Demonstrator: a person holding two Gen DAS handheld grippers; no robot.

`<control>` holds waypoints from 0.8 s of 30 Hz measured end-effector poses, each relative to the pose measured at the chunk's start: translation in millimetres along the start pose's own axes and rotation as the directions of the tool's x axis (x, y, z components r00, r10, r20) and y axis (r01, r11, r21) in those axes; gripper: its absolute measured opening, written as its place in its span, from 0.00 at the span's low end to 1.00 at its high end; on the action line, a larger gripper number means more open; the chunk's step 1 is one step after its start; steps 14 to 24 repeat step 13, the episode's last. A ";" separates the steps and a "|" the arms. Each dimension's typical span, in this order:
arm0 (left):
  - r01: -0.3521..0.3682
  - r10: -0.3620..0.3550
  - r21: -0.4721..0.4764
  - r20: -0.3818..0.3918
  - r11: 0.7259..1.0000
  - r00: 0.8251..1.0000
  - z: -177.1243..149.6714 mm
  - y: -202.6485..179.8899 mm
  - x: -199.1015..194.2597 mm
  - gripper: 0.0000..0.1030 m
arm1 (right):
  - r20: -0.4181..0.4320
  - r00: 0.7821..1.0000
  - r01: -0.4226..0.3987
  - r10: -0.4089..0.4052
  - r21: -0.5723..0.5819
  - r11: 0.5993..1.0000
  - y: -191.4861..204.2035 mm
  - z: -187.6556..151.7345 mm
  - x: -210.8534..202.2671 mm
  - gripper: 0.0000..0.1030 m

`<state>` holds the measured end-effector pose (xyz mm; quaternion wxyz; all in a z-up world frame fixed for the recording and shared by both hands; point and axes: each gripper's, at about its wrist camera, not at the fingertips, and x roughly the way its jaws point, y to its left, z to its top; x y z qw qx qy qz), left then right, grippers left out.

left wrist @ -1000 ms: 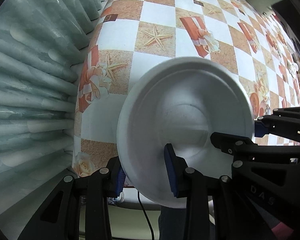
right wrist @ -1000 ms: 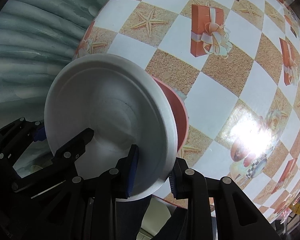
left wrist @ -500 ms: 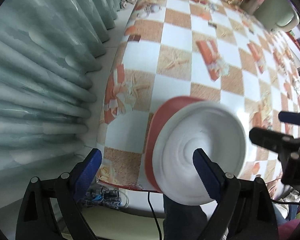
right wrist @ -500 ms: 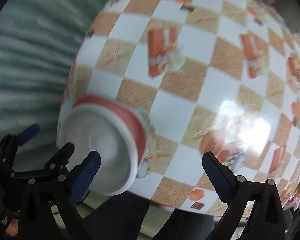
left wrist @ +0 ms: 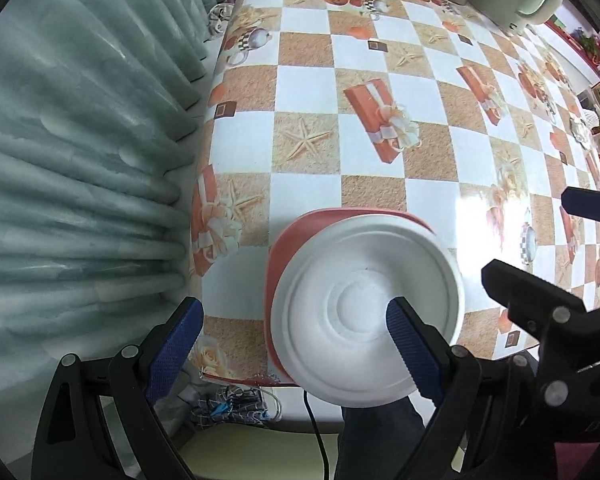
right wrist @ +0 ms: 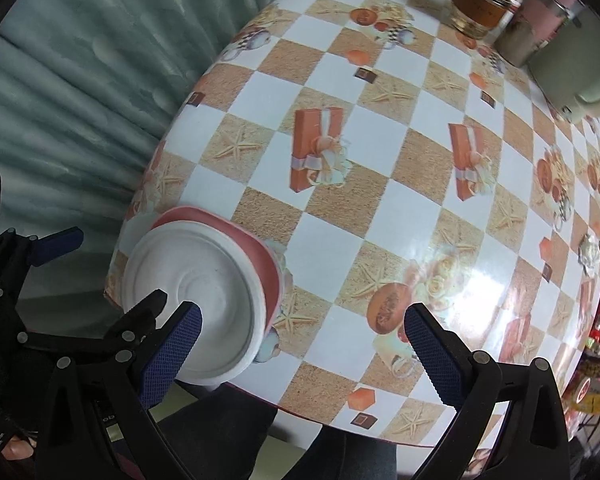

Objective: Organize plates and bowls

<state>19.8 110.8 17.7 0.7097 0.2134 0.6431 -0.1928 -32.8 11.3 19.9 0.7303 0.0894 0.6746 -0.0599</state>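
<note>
1. Carrying everything is the bench (left wrist: pixel 380 80), covered in a glossy checkered oilcloth printed with starfish and gift boxes; a pleated teal curtain (left wrist: pixel 80 140) hangs along its left edge, and jars and a pale green appliance (right wrist: pixel 572 60) stand at the far end.
2. Sitting at the bench's near left corner is the stack: a white foam plate (left wrist: pixel 364 320) lying face up on a red plate (left wrist: pixel 300 232), whose rim shows as a crescent on the far side. The stack overhangs the near edge of the bench slightly.
3. The left gripper (left wrist: pixel 296 344) hovers over the near edge, its blue-padded fingers spread wide and holding nothing; the right finger's tip overlaps the white plate in the left wrist view, but I cannot tell whether it touches.
4. The right gripper (right wrist: pixel 300 344) is likewise wide apart and empty, set to the right of the stack, its left finger (right wrist: pixel 172 348) close by the white rim.
5. Handling, as I judge it: the foam plate looks very light and soft, easy to dent or crack under a hard pinch and likely to slide on the red one. The rim is the place to take it, with a gentle squeeze; the overhanging near edge gives a finger room underneath.
6. With the 2 plates nested, this stacking step looks done.
</note>
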 end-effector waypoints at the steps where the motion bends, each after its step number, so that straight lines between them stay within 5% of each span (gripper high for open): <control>1: 0.002 -0.002 0.001 -0.004 1.000 1.000 0.1 -1.2 -0.1 0.92 | 0.003 1.000 0.000 0.000 0.007 1.000 -1.9 -2.3 -3.6 0.99; 9: -0.012 0.013 0.019 -0.048 1.000 0.999 1.6 -18.7 7.0 0.92 | -0.021 1.000 -0.018 0.019 0.058 0.998 -19.8 -13.9 -1.8 0.99; 24: -0.019 0.019 0.002 -0.013 1.000 1.000 3.5 -22.0 3.8 0.92 | -0.032 0.998 -0.050 0.052 0.065 0.997 -31.0 -14.6 3.5 0.99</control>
